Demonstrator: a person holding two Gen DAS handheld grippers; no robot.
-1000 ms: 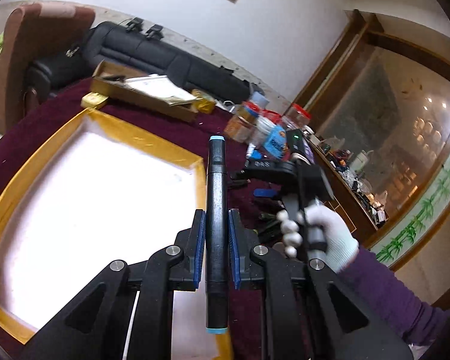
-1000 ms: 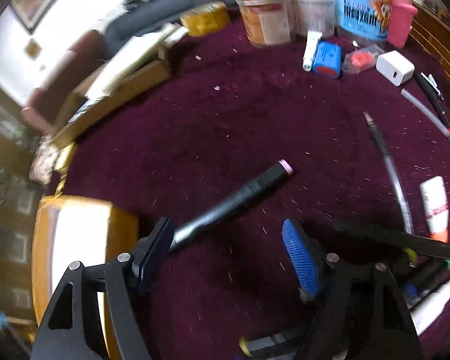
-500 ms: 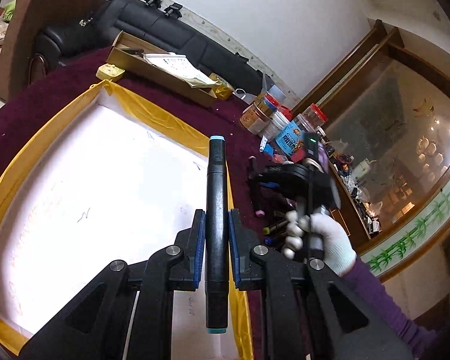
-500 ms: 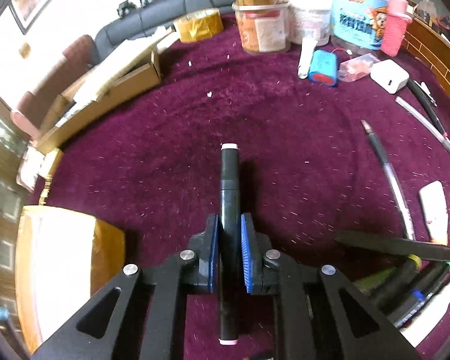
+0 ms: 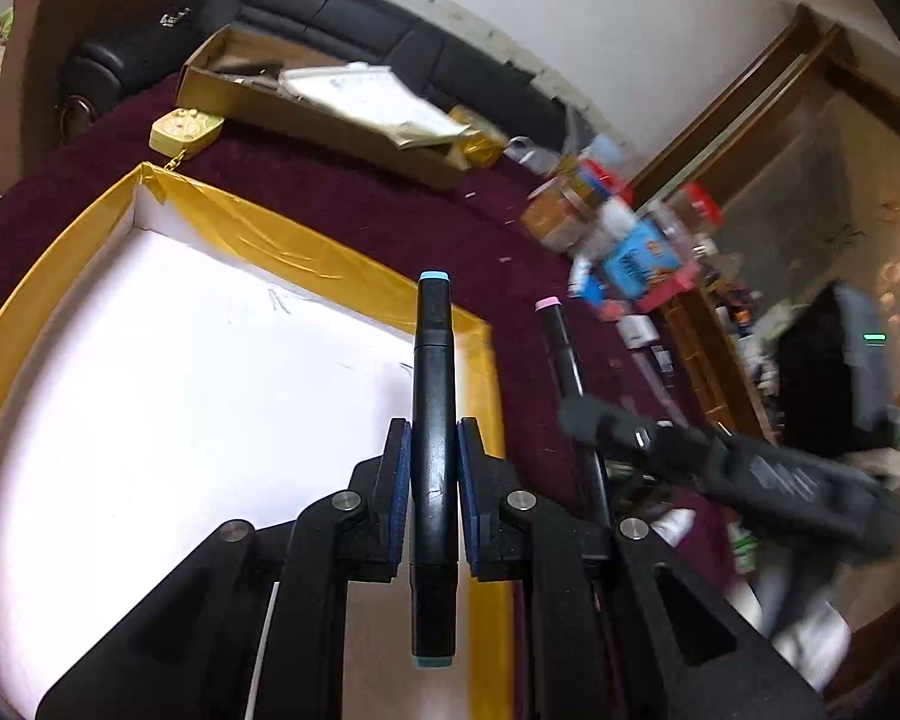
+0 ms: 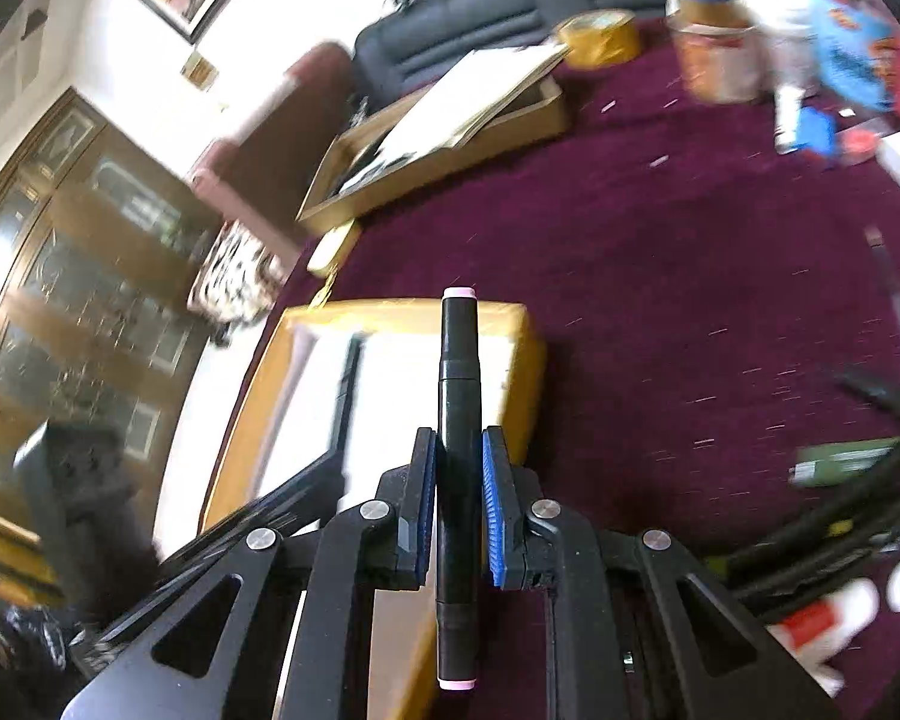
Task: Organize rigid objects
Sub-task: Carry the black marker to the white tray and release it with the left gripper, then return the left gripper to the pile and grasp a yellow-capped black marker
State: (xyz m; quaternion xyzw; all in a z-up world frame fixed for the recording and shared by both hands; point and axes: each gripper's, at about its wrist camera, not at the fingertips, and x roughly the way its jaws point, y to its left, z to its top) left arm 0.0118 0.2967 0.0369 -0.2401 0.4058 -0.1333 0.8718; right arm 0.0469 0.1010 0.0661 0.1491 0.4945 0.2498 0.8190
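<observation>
My left gripper (image 5: 432, 450) is shut on a black marker with blue end caps (image 5: 432, 384), held above the white tray with a yellow rim (image 5: 330, 252). My right gripper (image 6: 459, 462) is shut on a black marker with pink end caps (image 6: 459, 396), pointing at the tray's near corner (image 6: 402, 312). In the left wrist view the right gripper (image 5: 594, 420) and its pink-capped marker (image 5: 561, 342) hang just right of the tray. In the right wrist view the left gripper's arm (image 6: 306, 480) reaches over the tray.
An open cardboard box with papers (image 5: 330, 102) lies behind the tray on the maroon cloth. Jars and packets (image 5: 618, 222) stand at the back right. More pens, markers and tubes (image 6: 858, 480) lie at the right. A small yellow tin (image 5: 186, 129) sits by the tray.
My right gripper lifted the pink-capped marker off the cloth and swung left toward the tray. My left gripper has kept its marker over the tray, moving slightly forward.
</observation>
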